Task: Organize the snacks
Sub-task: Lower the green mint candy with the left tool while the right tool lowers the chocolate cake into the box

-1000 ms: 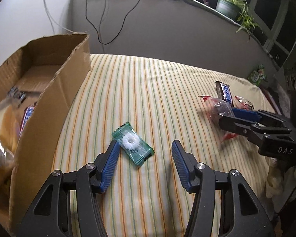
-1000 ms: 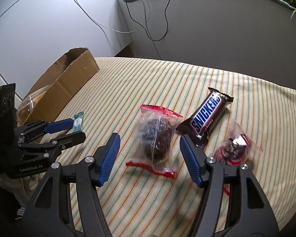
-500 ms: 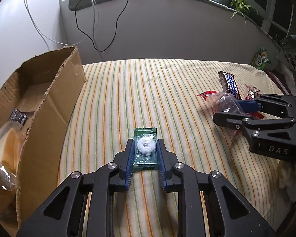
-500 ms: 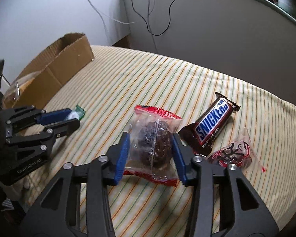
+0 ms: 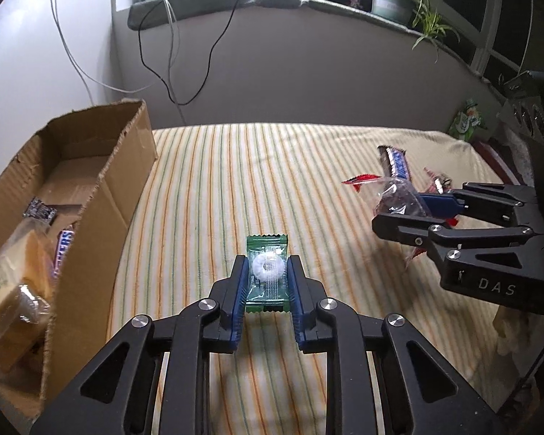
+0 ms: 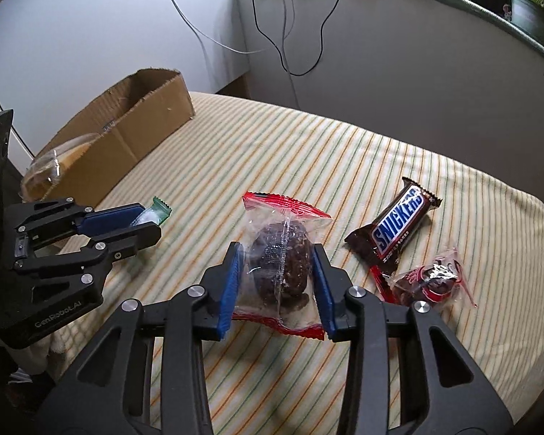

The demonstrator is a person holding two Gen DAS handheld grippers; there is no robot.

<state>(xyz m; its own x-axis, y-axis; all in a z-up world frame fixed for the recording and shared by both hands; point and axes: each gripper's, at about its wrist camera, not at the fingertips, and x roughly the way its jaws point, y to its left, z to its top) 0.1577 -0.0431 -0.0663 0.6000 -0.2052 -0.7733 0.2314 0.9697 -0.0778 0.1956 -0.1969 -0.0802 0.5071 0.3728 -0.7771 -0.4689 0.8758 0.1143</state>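
My left gripper [image 5: 266, 266] is shut on a green wrapped mint candy [image 5: 266, 272] and holds it just above the striped cloth; it also shows in the right wrist view [image 6: 141, 223]. My right gripper [image 6: 277, 253] is shut on a clear red-edged bag with a chocolate cookie [image 6: 283, 257]; it also shows in the left wrist view [image 5: 399, 203]. A Snickers bar [image 6: 399, 223] and a small clear bag with a dark sweet [image 6: 431, 279] lie to the right on the cloth.
An open cardboard box [image 5: 101, 188] stands at the left, holding a wrapped bread [image 5: 14, 282], a Snickers bar [image 5: 63, 250] and a small dark packet [image 5: 40, 210]. Cables hang down the wall [image 5: 272, 72] behind. Potted plants [image 5: 391, 3] stand on the ledge.
Both grippers closed from open, the left on the green candy and the right on the cookie bag. Both have lifted slightly with their snacks.
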